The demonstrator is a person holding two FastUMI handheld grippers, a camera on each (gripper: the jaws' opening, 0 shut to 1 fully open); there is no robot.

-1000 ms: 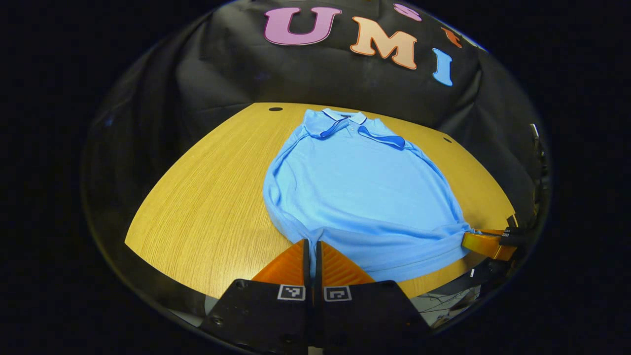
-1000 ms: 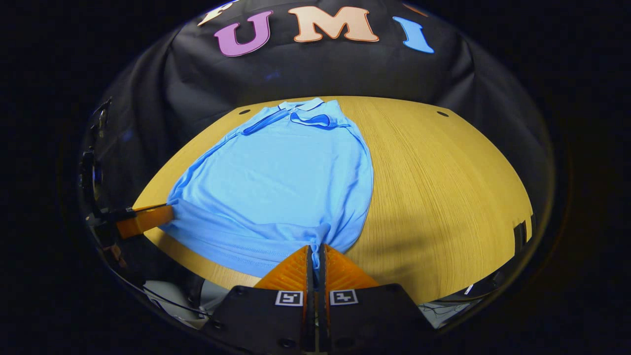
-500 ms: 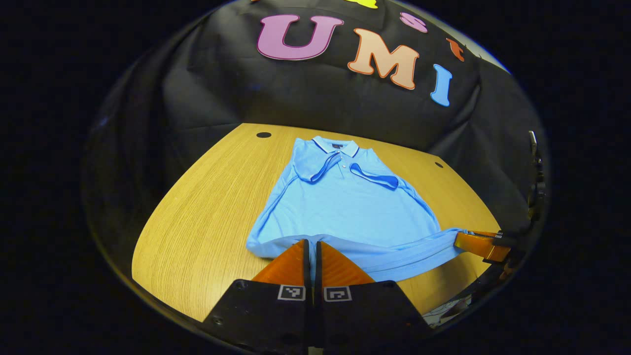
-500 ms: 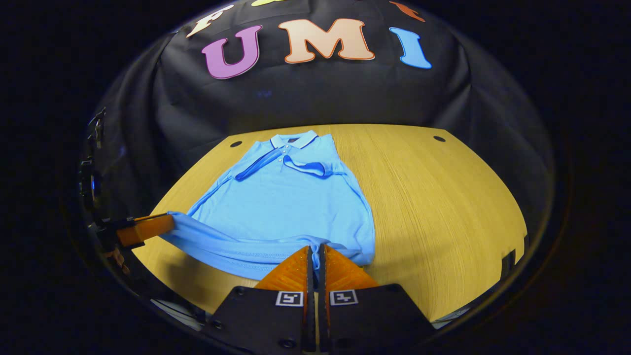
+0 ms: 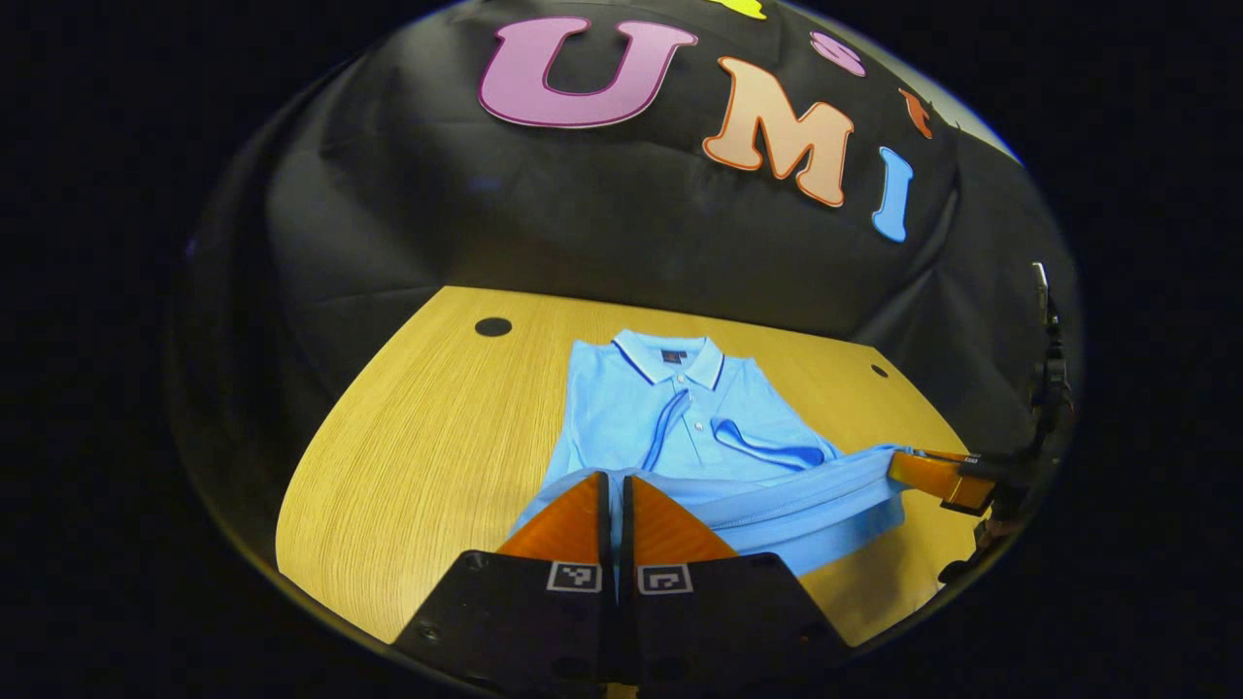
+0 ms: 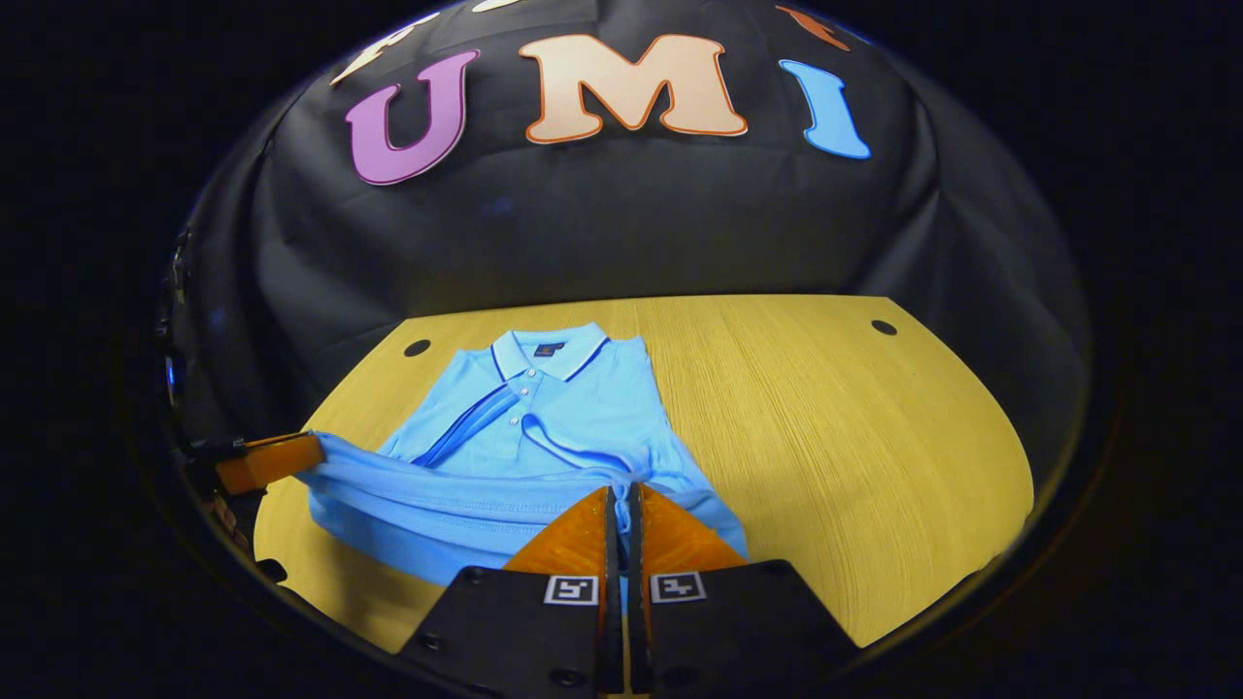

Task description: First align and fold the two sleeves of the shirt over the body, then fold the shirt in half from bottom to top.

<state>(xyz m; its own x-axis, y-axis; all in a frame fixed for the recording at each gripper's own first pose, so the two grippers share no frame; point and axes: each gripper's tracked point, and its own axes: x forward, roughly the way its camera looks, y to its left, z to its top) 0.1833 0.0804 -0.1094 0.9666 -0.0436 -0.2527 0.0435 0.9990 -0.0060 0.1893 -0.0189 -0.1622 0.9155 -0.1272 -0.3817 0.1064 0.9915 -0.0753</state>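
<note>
My left gripper and right gripper are each pinching a bottom corner of the light blue polo shirt on the wood-grain table — sleeves already lying folded in, hem hanging lifted halfway toward the ribbed collar. Soft knit, sagging between us.

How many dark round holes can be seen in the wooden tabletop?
2: one hole near the far edge left of the shirt collar, another toward the far right. The shirt may hide others.
</note>
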